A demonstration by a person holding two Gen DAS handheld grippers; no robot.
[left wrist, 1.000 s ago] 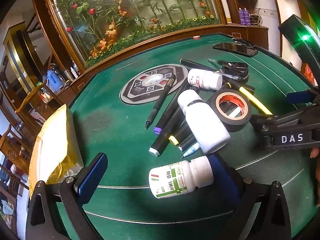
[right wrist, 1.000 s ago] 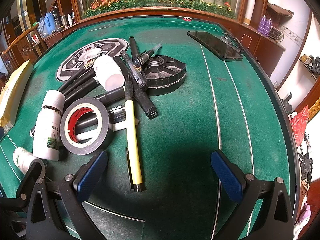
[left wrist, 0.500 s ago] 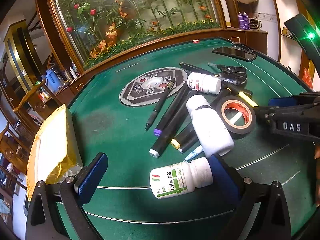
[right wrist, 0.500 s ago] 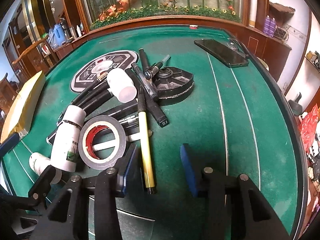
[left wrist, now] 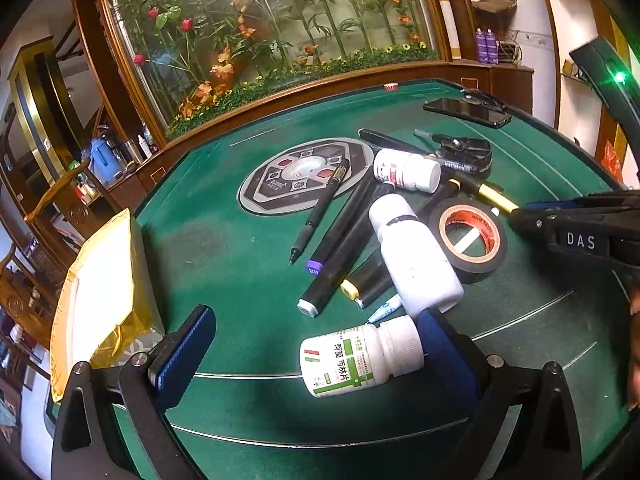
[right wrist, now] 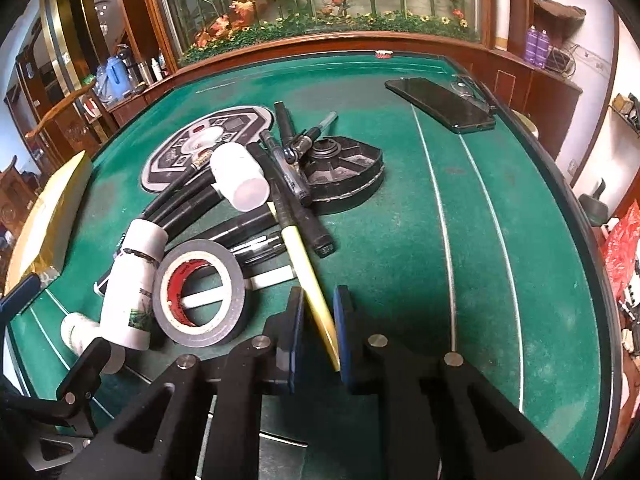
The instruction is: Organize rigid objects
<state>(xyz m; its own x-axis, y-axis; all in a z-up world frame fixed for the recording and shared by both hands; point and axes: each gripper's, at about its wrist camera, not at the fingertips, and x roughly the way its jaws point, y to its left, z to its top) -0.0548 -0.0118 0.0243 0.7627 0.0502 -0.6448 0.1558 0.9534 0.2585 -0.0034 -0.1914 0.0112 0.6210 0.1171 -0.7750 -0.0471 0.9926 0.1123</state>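
1. Green felt covers the desk [right wrist: 400,240], backed by a glass wall of artificial flowers.
2. Landmark: the black tape roll [right wrist: 199,293], lying flat amid a heap of pens and bottles.
3. Just right of the roll, the right tool [right wrist: 317,334] is closing on the near end of a yellow pen [right wrist: 308,276]; the blue pads sit against it on both sides, and the pen's tip is hidden behind them.
4. Left of the roll a white bottle [right wrist: 128,292] overlaps it; markers beneath are partly covered.
5. Nearer than the roll, the left tool [left wrist: 308,344] stands spread wide around a labelled pill bottle [left wrist: 360,358], one pad by the cap, no pinch.
6. A person's fingers are cut off at the frame edge.
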